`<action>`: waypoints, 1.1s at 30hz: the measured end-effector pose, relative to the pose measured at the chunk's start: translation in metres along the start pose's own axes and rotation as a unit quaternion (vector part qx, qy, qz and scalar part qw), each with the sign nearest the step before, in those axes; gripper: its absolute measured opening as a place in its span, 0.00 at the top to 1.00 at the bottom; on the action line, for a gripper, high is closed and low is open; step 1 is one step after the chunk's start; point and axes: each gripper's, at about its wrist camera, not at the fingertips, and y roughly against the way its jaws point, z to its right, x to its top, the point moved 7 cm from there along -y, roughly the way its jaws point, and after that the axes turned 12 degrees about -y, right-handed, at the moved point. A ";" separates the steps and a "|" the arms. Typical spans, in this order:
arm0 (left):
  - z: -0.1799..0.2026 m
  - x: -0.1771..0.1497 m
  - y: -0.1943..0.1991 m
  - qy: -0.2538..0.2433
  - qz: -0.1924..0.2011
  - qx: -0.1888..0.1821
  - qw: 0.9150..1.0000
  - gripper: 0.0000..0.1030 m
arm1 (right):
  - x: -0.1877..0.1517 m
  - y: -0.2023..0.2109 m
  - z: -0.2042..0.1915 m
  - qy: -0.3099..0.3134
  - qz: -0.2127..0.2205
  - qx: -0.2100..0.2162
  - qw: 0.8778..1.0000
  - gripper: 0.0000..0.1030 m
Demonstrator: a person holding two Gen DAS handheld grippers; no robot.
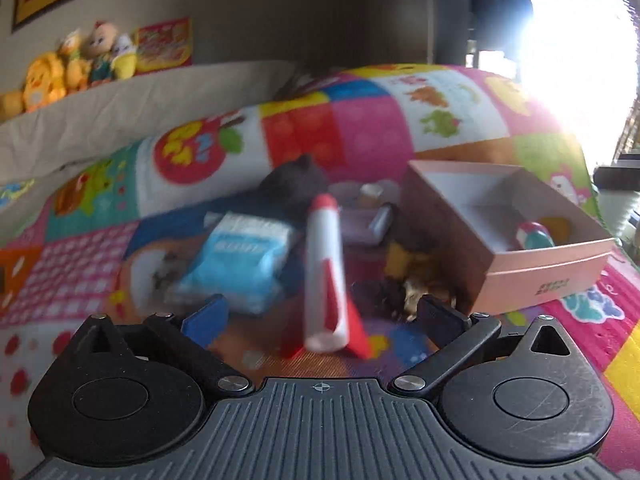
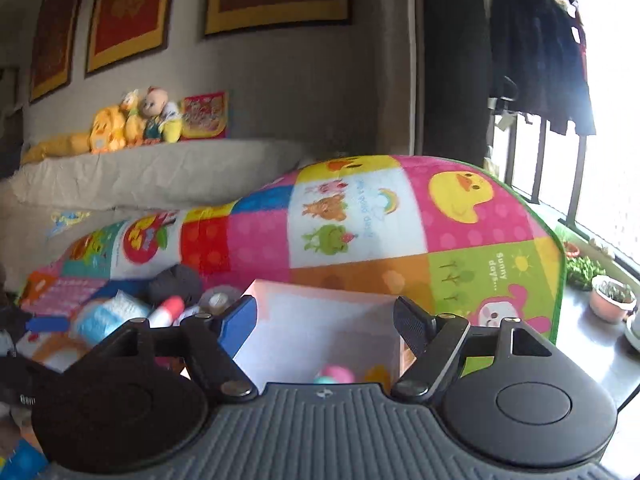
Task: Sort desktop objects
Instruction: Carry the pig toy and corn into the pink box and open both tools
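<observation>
While both grippers, left gripper [image 1: 320,316] and right gripper [image 2: 326,322], stand spread and empty, the pink cardboard box [image 1: 540,280] holds a small teal-and-pink toy [image 1: 534,236] beside a yellow item [image 1: 558,227].

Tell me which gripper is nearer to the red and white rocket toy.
Left. The left gripper is open with the rocket lying right between its fingers. The right gripper is open over the pink box, with the rocket off to its left.
</observation>
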 end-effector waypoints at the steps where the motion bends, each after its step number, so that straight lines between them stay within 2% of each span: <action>1: -0.011 -0.007 0.000 0.022 -0.006 0.011 1.000 0.00 | -0.015 -0.002 -0.017 0.026 -0.011 0.009 1.000 0.30; 2: -0.021 -0.012 0.002 0.041 -0.009 0.020 0.999 0.00 | -0.032 -0.004 -0.037 0.054 -0.025 0.021 0.998 0.35; 3: -0.035 -0.017 0.005 0.063 -0.010 0.030 0.997 0.00 | -0.047 -0.008 -0.055 0.078 -0.044 0.033 0.995 0.51; 4: -0.044 -0.020 0.008 0.077 -0.009 0.038 0.996 0.00 | -0.060 -0.013 -0.070 0.093 -0.060 0.044 0.993 0.59; 6: -0.061 -0.024 0.017 0.097 -0.003 0.053 0.994 0.00 | -0.078 -0.024 -0.094 0.117 -0.073 0.054 0.989 0.59; 11: -0.079 -0.031 0.029 0.111 0.009 0.063 0.992 0.00 | -0.099 -0.050 -0.148 0.215 -0.047 0.044 0.974 0.59; 14: -0.082 -0.036 0.031 0.118 0.006 0.060 0.991 0.00 | -0.099 -0.077 -0.161 0.251 -0.062 0.030 0.965 0.59; 18: -0.083 -0.043 0.034 0.119 0.004 0.055 0.991 0.00 | -0.107 -0.103 -0.168 0.311 -0.077 0.015 0.947 0.60; 21: -0.084 -0.044 0.035 0.117 0.003 0.055 0.992 0.00 | -0.114 -0.101 -0.170 0.342 -0.073 0.009 0.937 0.75; 23: -0.083 -0.045 0.035 0.115 0.001 0.055 0.992 0.00 | -0.111 -0.085 -0.166 0.318 -0.077 0.028 0.945 0.75; 24: -0.082 -0.044 0.035 0.113 0.001 0.054 0.992 0.00 | -0.107 -0.073 -0.162 0.297 -0.081 0.039 0.950 0.78; 28: -0.070 -0.040 0.035 0.102 0.005 0.039 0.994 0.00 | -0.092 -0.025 -0.132 0.211 -0.102 0.078 0.969 0.78; 31: -0.057 -0.033 0.034 0.101 0.016 0.025 0.994 0.00 | -0.086 0.008 -0.104 0.171 -0.100 0.081 0.977 0.78; 33: -0.045 -0.028 0.031 0.096 0.022 0.013 0.995 0.00 | -0.086 0.024 -0.083 0.153 -0.098 0.069 0.981 0.78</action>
